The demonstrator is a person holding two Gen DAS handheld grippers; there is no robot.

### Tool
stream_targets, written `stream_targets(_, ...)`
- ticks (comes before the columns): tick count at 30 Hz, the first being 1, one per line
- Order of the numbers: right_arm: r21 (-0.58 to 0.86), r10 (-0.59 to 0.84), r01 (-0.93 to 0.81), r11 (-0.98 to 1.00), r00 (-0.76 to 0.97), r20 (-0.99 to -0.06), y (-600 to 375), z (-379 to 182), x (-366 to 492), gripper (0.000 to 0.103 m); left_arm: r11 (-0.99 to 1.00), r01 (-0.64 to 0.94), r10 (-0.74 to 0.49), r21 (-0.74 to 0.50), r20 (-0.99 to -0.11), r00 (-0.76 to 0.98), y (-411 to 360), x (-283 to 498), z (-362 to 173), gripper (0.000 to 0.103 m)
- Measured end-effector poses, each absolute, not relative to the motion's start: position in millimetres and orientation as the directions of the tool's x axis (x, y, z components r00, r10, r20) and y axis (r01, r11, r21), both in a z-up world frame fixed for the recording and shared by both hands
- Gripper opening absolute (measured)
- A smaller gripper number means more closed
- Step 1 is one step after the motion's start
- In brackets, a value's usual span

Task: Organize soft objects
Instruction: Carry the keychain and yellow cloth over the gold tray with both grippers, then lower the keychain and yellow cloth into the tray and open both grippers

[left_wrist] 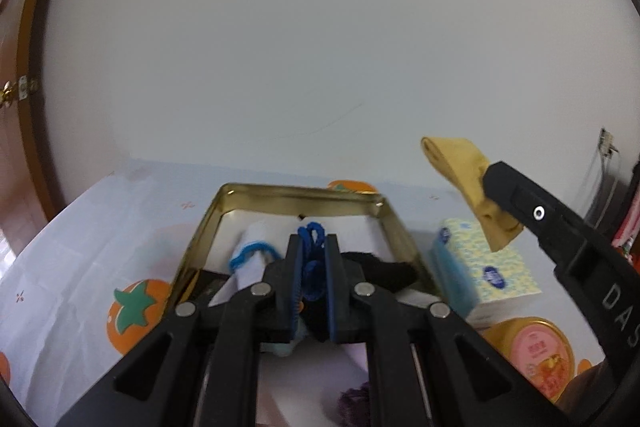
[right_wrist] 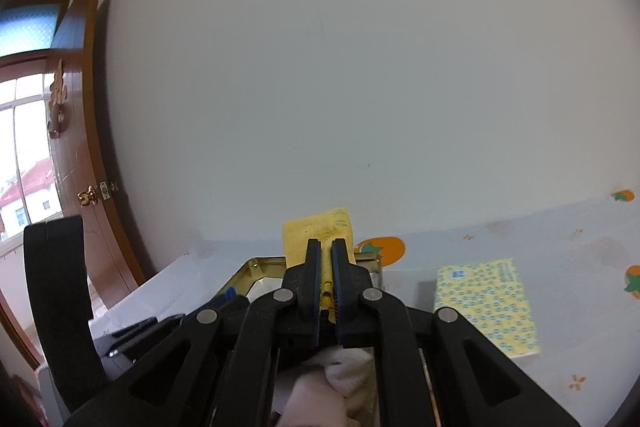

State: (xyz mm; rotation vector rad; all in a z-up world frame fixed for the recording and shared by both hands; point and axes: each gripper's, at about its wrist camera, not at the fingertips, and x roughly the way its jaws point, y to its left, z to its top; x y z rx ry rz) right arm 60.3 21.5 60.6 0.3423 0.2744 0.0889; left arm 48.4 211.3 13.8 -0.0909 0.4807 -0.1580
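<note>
We are pinching a blue cord point(left_wrist: 313, 259) in the left gripper point(left_wrist: 313, 247), its fingers closed over the gold tin point(left_wrist: 400, 227). Our right gripper point(right_wrist: 327, 259) is clamping a yellow cloth point(right_wrist: 316, 227), holding it aloft above the bench point(right_wrist: 560, 307), beside the tissue pack point(right_wrist: 486, 303).

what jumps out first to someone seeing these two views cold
The left gripper is clamped on a blue cord over the open gold tin. The right gripper pinches a yellow cloth, held up in the air. A patterned tissue pack lies right of the tin.
</note>
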Motion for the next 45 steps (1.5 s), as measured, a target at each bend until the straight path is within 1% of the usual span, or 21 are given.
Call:
stream_targets(2,0.355,0.136,-0.035,0.934,0.954,-0.265,24,58,64,0.007,0.989,0.099,-0.141,-0.111,-0.474,0.869,213,53,11,0.008)
stream_targets(5,0.381,0.139,-0.017,0.925,0.945,-0.296,24,55,74,0.007,0.988,0.094,-0.143,-0.123,-0.491,0.859,216,56,9,0.008)
stream_targets(7,0.398,0.149,-0.006,0.917,0.933,-0.329,23,53,83,0.007,0.993,0.074,-0.113,-0.096,-0.513,0.851,216,60,5,0.008)
stream_targets(10,0.402,0.147,0.006,0.916,0.926,-0.348,22,50,87,0.007,0.997,0.029,-0.060,-0.065,-0.549,0.834,218,65,0,0.008)
stream_targets(16,0.396,0.187,-0.022,0.918,0.905,-0.382,27,44,91,0.007,0.998,-0.055,0.017,-0.045,-0.599,0.801,227,75,-10,0.008)
stream_targets(21,0.414,0.211,-0.029,0.910,0.892,-0.400,26,38,96,0.007,0.998,-0.055,0.032,-0.020,-0.594,0.804,225,75,-11,0.008)
stream_targets(26,0.403,0.218,-0.043,0.914,0.891,-0.398,30,39,97,0.007,0.998,-0.060,0.035,-0.024,-0.594,0.804,226,74,-10,0.008)
stream_targets(31,0.403,0.243,-0.078,0.912,0.894,-0.377,31,39,94,0.007,0.998,-0.063,0.050,-0.001,-0.592,0.804,224,72,-8,0.008)
stream_targets(33,0.385,0.243,-0.091,0.918,0.898,-0.367,32,39,92,0.008,0.998,-0.068,0.061,0.011,-0.592,0.804,222,71,-7,0.014)
stream_targets(34,0.376,0.238,-0.091,0.922,0.900,-0.365,33,40,90,0.008,0.998,-0.067,0.061,0.012,-0.587,0.807,221,70,-6,0.014)
stream_targets(35,0.374,0.234,-0.089,0.923,0.903,-0.361,33,40,88,0.011,0.997,-0.069,0.068,0.020,-0.584,0.809,220,69,-6,0.017)
stream_targets(36,0.381,0.235,-0.090,0.920,0.905,-0.354,31,39,86,0.016,0.997,-0.073,0.075,0.027,-0.582,0.810,220,68,-6,0.023)
stream_targets(37,0.390,0.242,-0.095,0.916,0.906,-0.348,30,39,84,0.032,0.997,-0.076,0.079,0.029,-0.578,0.812,219,68,-5,0.028)
stream_targets(38,0.402,0.247,-0.098,0.910,0.908,-0.337,28,39,82,0.055,0.996,-0.080,0.082,0.029,-0.572,0.816,220,66,-4,0.042)
stream_targets(39,0.418,0.238,-0.093,0.904,0.920,-0.311,25,40,76,0.065,0.996,-0.084,0.084,0.026,-0.563,0.822,220,64,-3,0.058)
stream_targets(40,0.431,0.216,-0.085,0.898,0.940,-0.265,21,41,67,0.075,0.996,-0.090,0.086,0.019,-0.544,0.835,221,61,0,0.066)
stream_targets(41,0.433,0.201,-0.083,0.897,0.951,-0.234,19,42,61,0.078,0.995,-0.094,0.089,0.017,-0.530,0.843,221,59,1,0.077)
stream_targets(42,0.424,0.173,-0.077,0.902,0.966,-0.193,16,46,51,0.078,0.995,-0.096,0.092,0.018,-0.518,0.851,221,57,2,0.083)
stream_targets(45,0.394,0.097,-0.028,0.919,0.983,-0.156,13,47,34,0.082,0.995,-0.094,0.098,0.033,-0.499,0.861,219,54,4,0.088)
